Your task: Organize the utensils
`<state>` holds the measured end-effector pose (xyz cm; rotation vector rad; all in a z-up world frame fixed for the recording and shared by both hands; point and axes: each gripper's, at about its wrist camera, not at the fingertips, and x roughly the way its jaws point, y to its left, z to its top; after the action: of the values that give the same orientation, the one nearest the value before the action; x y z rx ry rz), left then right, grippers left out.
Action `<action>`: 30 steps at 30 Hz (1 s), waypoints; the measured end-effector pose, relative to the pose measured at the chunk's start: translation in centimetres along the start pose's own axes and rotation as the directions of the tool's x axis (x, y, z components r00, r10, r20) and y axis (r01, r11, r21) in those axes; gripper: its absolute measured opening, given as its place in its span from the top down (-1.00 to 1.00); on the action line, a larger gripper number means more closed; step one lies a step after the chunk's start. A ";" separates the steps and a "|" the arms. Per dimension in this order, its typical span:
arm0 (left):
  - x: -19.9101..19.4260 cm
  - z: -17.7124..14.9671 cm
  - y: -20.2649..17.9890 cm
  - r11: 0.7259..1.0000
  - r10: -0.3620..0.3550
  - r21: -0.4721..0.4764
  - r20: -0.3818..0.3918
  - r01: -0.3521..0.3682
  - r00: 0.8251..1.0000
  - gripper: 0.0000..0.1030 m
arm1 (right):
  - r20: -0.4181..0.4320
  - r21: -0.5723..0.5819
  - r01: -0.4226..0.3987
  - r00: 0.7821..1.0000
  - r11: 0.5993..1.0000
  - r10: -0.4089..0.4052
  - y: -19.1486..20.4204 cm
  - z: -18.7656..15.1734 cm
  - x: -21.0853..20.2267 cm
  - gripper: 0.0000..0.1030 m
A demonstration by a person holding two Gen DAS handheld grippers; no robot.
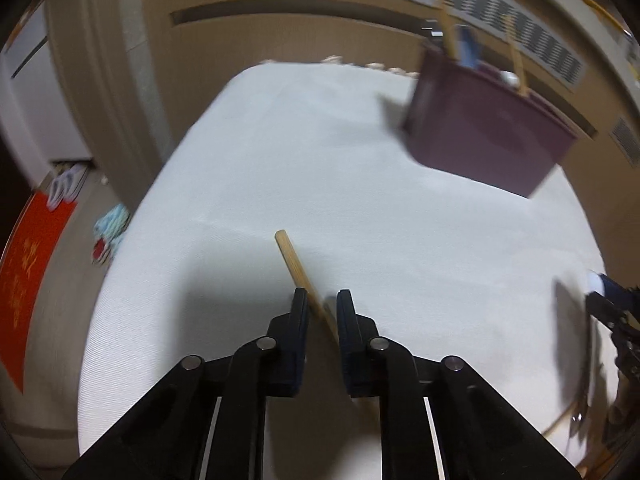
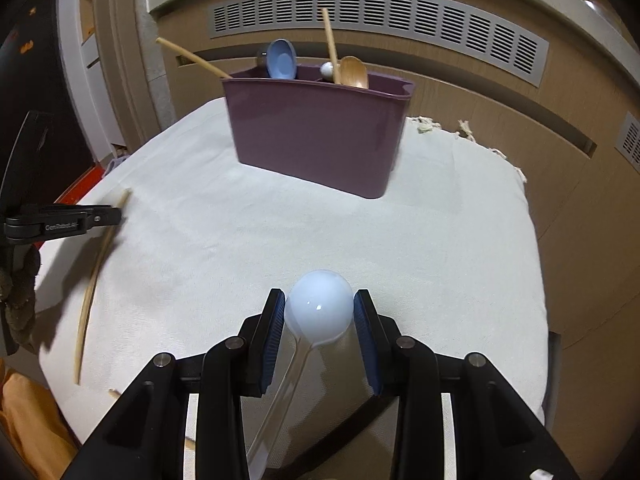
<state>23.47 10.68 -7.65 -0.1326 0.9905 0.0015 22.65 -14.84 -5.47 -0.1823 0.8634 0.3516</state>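
Chopstick point(image 1: 298, 270) of pale wood lies slanted on the white cloth point(image 1: 320, 184) covering your bench, its blunt end pointing away from you. Your left tongs point(image 1: 322, 300) are nearly closed around its shaft; whether both pads press it I cannot tell. Your right tongs point(image 2: 319, 306) stand partly open, clamped on the bowl of a pale blue-white plastic spoon point(image 2: 318, 310), whose handle runs back toward you. Farther off, toward the far edge of the cloth, stands the maroon utensil caddy point(image 2: 316, 136), holding two chopsticks point(image 2: 331, 46), a blue spoon point(image 2: 281, 59) and a wooden spoon point(image 2: 354, 71). Behind it runs a beige wall with a slatted vent point(image 2: 376, 26).
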 end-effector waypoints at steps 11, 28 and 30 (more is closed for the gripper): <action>-1.1 0.3 -1.6 0.995 0.086 0.045 0.026 -0.087 0.996 0.74 | 0.010 -0.010 -0.017 1.000 1.000 0.017 0.8 -0.6 -1.0 0.35; 1.9 0.4 -2.6 0.996 0.000 0.084 -0.074 0.006 0.997 -0.04 | -0.051 -0.015 -0.114 0.992 0.993 0.113 2.8 -1.8 0.6 0.34; 1.6 0.3 -3.2 0.994 -0.032 0.100 -0.073 0.039 0.997 -0.04 | -0.058 -0.008 -0.114 0.992 0.993 0.113 2.7 -1.9 0.8 0.34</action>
<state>24.76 7.40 -8.48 -0.0575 1.0570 -0.0870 20.73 -12.68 -7.36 -0.1544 0.9306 0.4593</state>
